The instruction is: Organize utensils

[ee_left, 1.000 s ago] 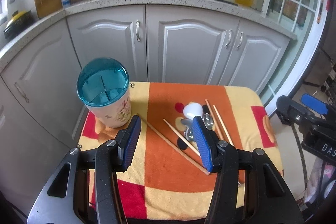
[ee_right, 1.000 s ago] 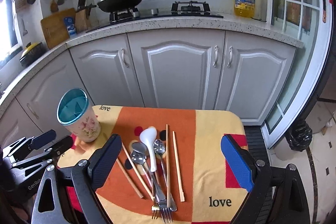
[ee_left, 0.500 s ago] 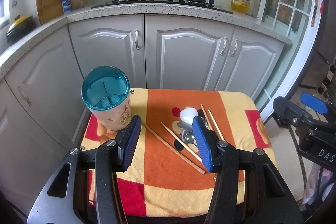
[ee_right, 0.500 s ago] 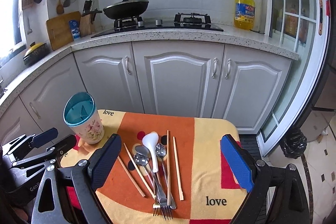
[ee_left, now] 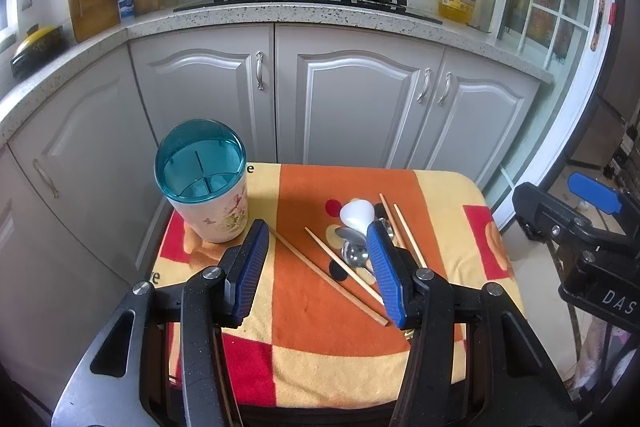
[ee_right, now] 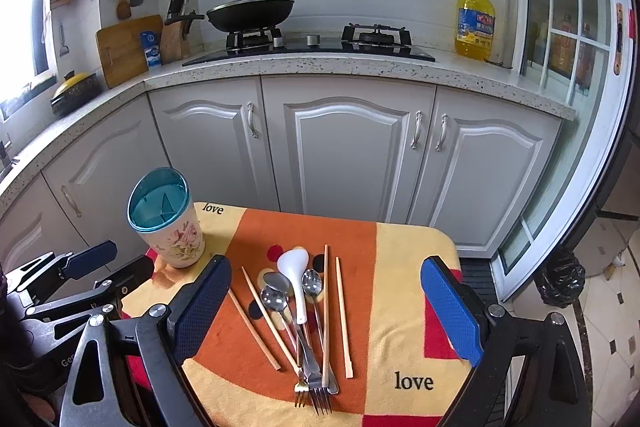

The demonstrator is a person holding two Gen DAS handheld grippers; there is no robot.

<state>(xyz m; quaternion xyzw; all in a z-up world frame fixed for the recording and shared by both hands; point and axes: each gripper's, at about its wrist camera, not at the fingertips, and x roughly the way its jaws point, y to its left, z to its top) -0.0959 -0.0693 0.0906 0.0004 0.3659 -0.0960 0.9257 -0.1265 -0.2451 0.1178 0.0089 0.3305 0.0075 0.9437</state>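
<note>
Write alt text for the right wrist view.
The open right gripper hovers over loose chopsticks, spoons and forks on an orange-and-yellow cloth; a teal-rimmed holder stands far left.

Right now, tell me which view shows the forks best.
The right wrist view: the forks lie with tines in plain sight at the cloth's near edge. In the left wrist view the left hand-held gripper hides them.

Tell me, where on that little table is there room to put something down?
The yellow strip right of the chopsticks is bare, and so is the orange patch between the holder cup and the white spoon. The middle is crowded with utensils.
</note>
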